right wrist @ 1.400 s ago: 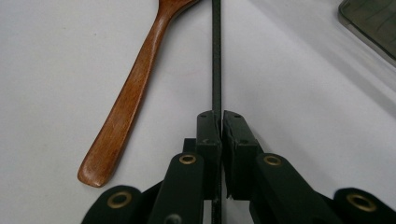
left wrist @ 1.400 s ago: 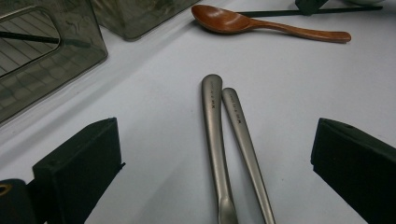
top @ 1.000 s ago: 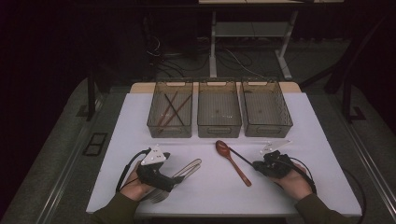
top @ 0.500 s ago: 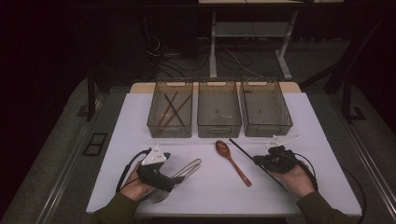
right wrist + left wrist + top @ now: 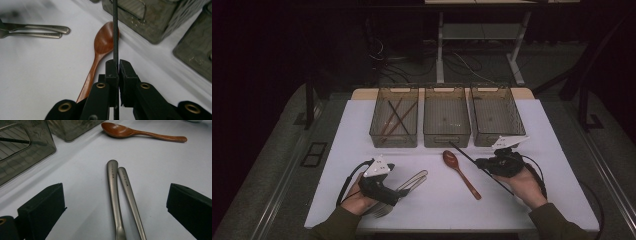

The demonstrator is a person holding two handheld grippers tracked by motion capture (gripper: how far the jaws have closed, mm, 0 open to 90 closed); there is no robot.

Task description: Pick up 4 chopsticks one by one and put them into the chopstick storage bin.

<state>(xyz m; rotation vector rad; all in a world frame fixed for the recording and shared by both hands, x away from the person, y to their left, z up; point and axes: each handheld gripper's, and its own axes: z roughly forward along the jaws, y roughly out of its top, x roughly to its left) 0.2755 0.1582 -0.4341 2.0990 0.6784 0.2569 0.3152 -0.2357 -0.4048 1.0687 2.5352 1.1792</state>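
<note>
My right gripper (image 5: 482,163) is shut on a thin black chopstick (image 5: 462,153), which slants from near the middle bin back past the hand. In the right gripper view the chopstick (image 5: 115,30) runs straight up from the pinched pads (image 5: 111,68), above a brown wooden spoon (image 5: 102,42). The spoon (image 5: 460,172) lies on the white table between the hands. My left gripper (image 5: 398,194) rests low at the front left, open, its jaws standing wide on either side of two metal utensil handles (image 5: 117,180) without touching them.
Three smoky clear bins stand in a row at the back: the left bin (image 5: 394,144) holds several chopsticks, and the middle bin (image 5: 447,143) and right bin (image 5: 495,90) look bare. The white table (image 5: 542,130) ends close in front of the hands.
My right gripper has risen a little and shifted toward the bins, with the black chopstick in it. The left gripper and the spoon have stayed put.
</note>
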